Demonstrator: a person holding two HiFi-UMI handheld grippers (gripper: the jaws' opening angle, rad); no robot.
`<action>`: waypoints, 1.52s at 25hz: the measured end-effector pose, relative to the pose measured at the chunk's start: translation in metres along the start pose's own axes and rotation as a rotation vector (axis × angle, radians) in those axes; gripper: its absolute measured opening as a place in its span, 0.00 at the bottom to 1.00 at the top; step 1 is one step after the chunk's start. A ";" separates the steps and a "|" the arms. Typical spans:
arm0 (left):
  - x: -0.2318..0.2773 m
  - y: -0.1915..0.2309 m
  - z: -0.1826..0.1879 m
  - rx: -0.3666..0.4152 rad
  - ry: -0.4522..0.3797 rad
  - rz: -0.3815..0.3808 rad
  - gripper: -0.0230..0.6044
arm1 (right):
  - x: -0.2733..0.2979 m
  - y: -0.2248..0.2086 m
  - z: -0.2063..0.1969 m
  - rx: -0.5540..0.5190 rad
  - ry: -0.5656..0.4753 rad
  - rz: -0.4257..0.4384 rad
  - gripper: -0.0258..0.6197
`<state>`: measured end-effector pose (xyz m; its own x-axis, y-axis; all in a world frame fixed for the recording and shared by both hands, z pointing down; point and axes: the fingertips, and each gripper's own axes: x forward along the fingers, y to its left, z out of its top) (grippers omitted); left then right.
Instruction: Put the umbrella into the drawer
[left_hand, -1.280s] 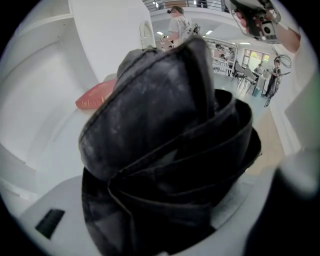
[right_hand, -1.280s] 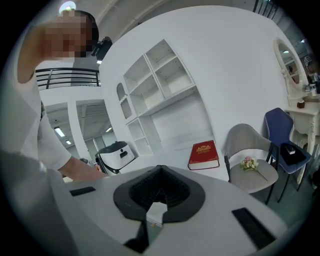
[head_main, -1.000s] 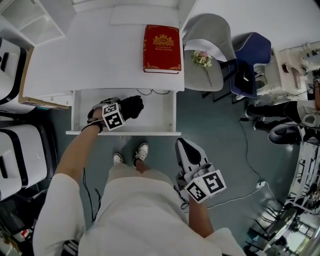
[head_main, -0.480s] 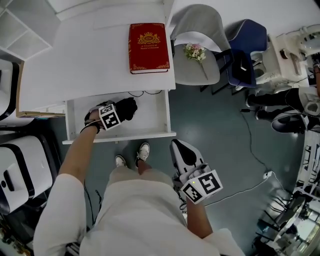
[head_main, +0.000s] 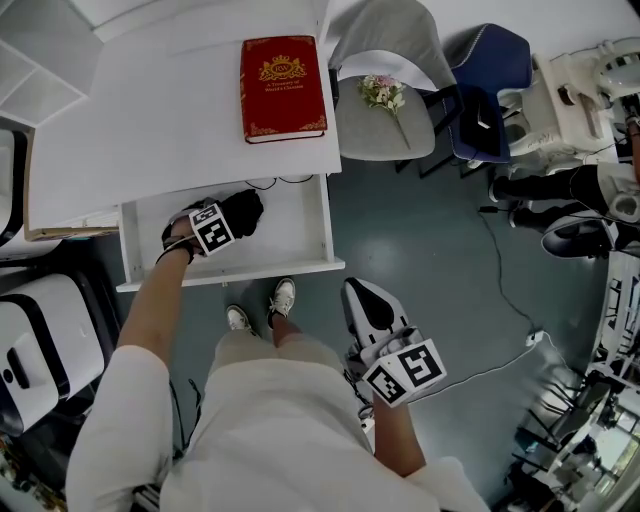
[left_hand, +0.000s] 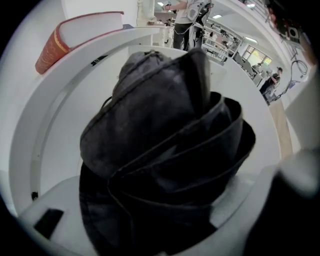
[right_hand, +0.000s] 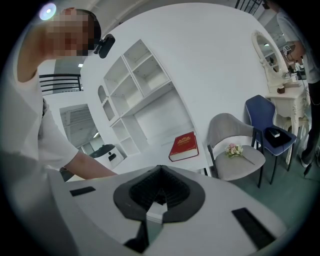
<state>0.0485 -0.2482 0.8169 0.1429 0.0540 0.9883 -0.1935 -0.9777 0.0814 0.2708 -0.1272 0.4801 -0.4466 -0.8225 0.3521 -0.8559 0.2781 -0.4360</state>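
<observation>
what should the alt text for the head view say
Seen from above, the left gripper holds a black folded umbrella in an open white drawer below a desk bearing a red book. The right gripper hangs shut and empty over the floor.

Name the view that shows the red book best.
The head view: the red book lies cover-up on the white table, whole and unblocked. The right gripper view shows it small and far; the left gripper view shows only its spine and page edge.
</observation>
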 end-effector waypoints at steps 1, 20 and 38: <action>0.002 0.000 0.001 0.003 0.004 0.000 0.53 | 0.000 -0.001 0.000 -0.001 0.003 -0.002 0.04; 0.018 -0.003 0.004 -0.039 0.015 -0.016 0.55 | -0.004 -0.005 -0.012 -0.014 0.044 -0.014 0.04; -0.053 -0.005 -0.008 -0.115 -0.258 0.154 0.79 | -0.019 0.055 -0.017 -0.064 -0.009 0.017 0.04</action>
<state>0.0341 -0.2448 0.7656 0.3422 -0.1606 0.9258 -0.3382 -0.9403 -0.0381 0.2275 -0.0881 0.4637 -0.4587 -0.8221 0.3372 -0.8635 0.3229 -0.3875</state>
